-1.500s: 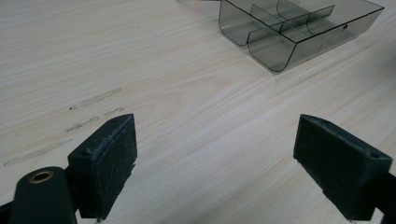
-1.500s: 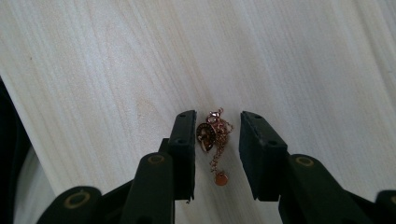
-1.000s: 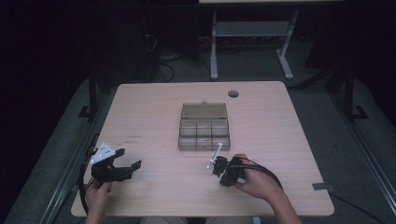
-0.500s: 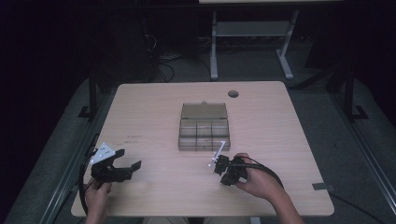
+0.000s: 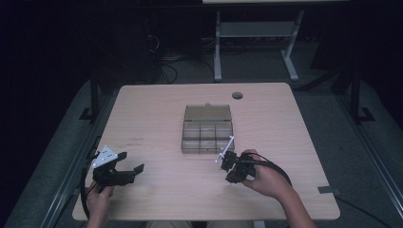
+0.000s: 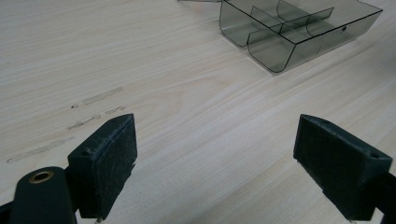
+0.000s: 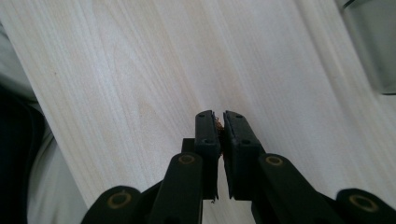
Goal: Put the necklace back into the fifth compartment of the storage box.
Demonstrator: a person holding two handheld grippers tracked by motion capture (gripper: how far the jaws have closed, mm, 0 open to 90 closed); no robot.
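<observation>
The right tongs (image 7: 220, 122) are pressed together on a tiny brownish bit (image 7: 218, 122), too small to identify, just in front of the open box (image 5: 207, 131) on the table (image 5: 157, 109). Picking up looks done; dropping it into a compartment is left. The left tongs (image 6: 217, 163) rest spread and empty, well apart from the box.

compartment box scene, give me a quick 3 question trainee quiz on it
1. True or false: the lid of the compartment box is open.
2. Which gripper has its jaws wide apart: A) left gripper B) right gripper?
3. Name the surface the box rests on.

Key:
1. True; the lid lies open behind the box.
2. A; the right gripper's jaws are closed, with a tiny brownish speck between the tips.
3. The wooden table.
</observation>
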